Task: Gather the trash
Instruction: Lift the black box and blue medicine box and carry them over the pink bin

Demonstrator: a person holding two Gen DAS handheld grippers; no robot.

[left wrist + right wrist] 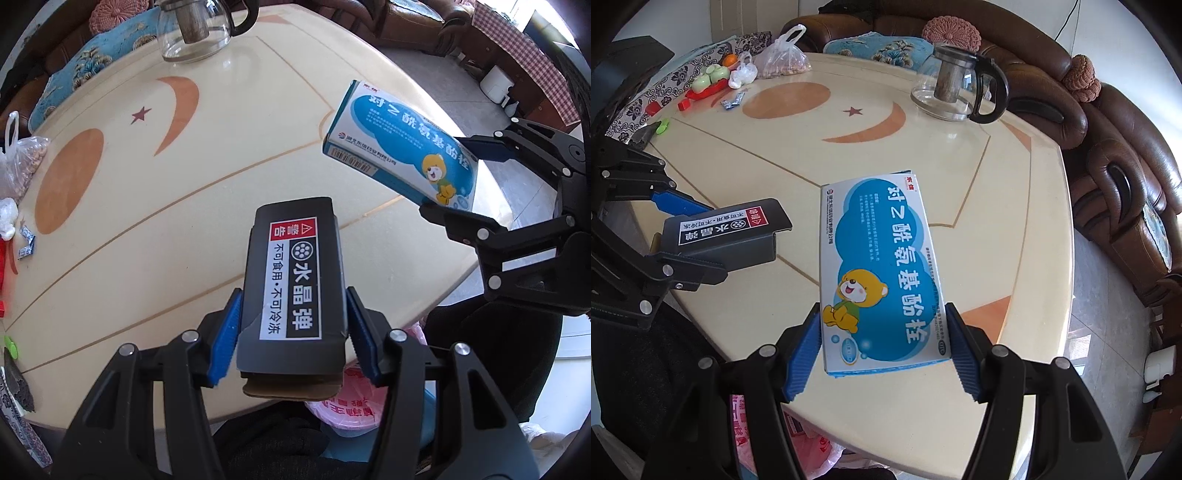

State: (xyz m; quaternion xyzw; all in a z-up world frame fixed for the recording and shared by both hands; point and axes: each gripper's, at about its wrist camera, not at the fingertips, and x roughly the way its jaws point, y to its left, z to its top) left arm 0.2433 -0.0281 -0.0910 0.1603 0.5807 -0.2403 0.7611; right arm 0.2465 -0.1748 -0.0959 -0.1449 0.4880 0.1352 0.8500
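Note:
My left gripper (291,332) is shut on a dark grey carton with a black-and-white label (295,280) and holds it above the near edge of the table; the carton also shows in the right wrist view (724,232). My right gripper (884,347) is shut on a blue and white medicine box with a cartoon bear (882,266), held above the table; the box also shows in the left wrist view (402,147). A pink plastic bag (354,402) sits below the table edge under both grippers, and it shows in the right wrist view (809,446).
A round cream table (923,155) with moon and star inlay. A glass teapot (956,88) stands at the far side. A bag of nuts (783,59), fruit, red items and small blue wrappers (733,101) lie at the far left. Brown sofas (1126,177) surround the table.

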